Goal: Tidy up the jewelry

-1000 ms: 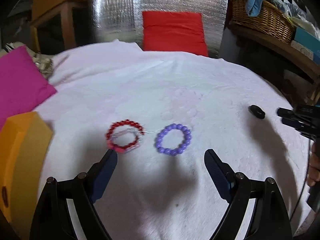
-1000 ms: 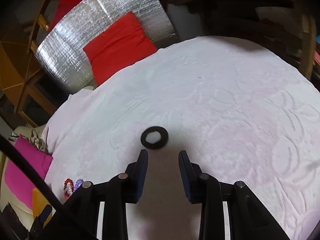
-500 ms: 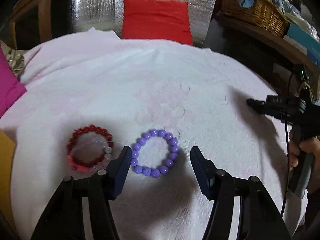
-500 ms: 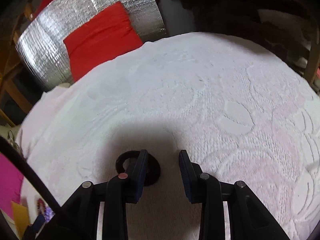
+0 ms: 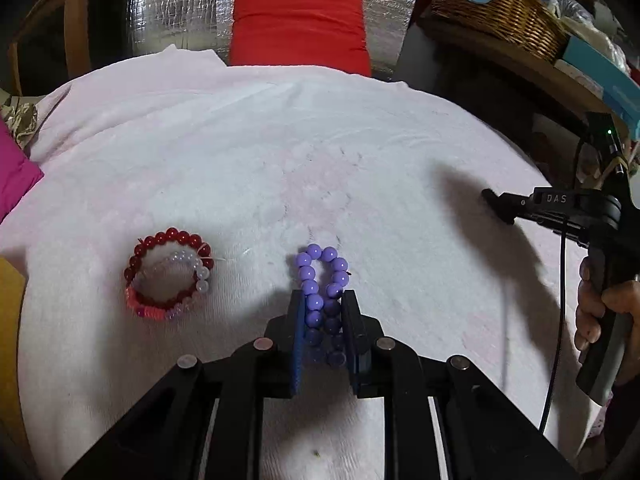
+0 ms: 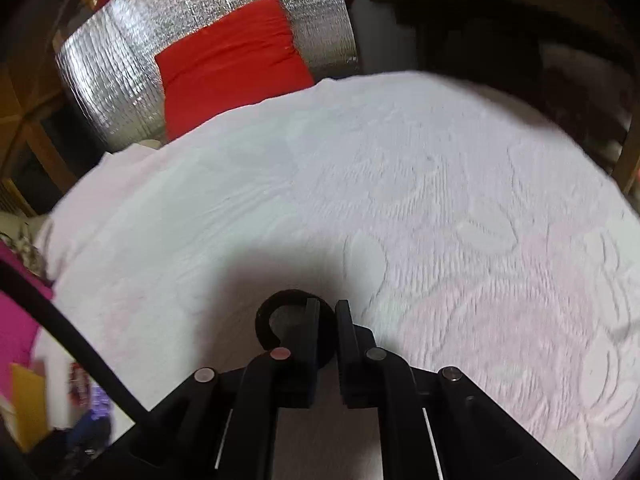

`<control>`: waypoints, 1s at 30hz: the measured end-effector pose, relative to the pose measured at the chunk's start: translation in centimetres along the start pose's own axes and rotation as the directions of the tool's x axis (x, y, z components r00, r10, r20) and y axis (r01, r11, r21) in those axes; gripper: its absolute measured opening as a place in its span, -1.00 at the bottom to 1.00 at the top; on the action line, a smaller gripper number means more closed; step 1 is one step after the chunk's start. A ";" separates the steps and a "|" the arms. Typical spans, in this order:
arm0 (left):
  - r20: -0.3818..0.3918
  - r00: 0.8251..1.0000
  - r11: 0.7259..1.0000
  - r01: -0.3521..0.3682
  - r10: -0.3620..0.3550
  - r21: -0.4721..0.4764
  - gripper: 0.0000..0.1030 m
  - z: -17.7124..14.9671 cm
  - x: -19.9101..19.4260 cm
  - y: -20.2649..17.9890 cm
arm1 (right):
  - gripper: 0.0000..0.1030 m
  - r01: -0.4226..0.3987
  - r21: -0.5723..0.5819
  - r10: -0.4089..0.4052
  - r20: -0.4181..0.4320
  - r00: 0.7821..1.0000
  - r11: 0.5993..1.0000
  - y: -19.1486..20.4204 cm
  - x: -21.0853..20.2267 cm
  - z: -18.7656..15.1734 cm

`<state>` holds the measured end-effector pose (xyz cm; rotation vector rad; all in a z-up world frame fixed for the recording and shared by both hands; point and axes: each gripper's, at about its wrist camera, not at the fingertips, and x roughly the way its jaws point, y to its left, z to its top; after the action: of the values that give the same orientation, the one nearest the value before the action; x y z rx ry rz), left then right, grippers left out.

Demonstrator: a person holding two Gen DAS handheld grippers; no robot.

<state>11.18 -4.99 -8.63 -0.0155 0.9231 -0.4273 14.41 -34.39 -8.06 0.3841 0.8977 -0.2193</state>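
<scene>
My feed dim indoors, soft overhead light, dark shadows under my tongs on the white surface (image 5: 248, 152), glare off the silver foil panel (image 5: 180, 4), black fisheye corners, right wrist view motion-smeared

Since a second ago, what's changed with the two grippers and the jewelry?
The left gripper moved in over the purple bracelet and its jaws are closing, squeezing the round loop narrow. The right gripper came up to the black ring and shut on its near side. The red bracelet pile and white cloth stayed put.
</scene>
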 end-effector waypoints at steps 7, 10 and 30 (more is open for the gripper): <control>0.018 1.000 1.000 0.011 -0.011 0.003 -0.64 -1.2 -3.4 0.0 | -0.84 -0.144 0.113 0.152 -0.059 0.987 0.983 -1.4 -3.1 -1.9; 0.012 1.000 1.000 0.001 -0.001 -0.008 -0.64 -2.1 -4.7 0.4 | -0.84 -0.207 0.135 0.218 -0.067 0.974 0.969 -0.9 -4.9 -3.3; -0.121 0.992 0.996 -0.035 0.024 -0.087 -0.64 -6.0 -4.7 5.0 | -0.79 -0.091 -0.248 0.052 -0.159 0.986 0.964 10.2 -4.7 -12.0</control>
<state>5.83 2.35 -9.62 -0.0574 1.0594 -0.3622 6.43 -20.05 -8.68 0.1945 1.0459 -0.0061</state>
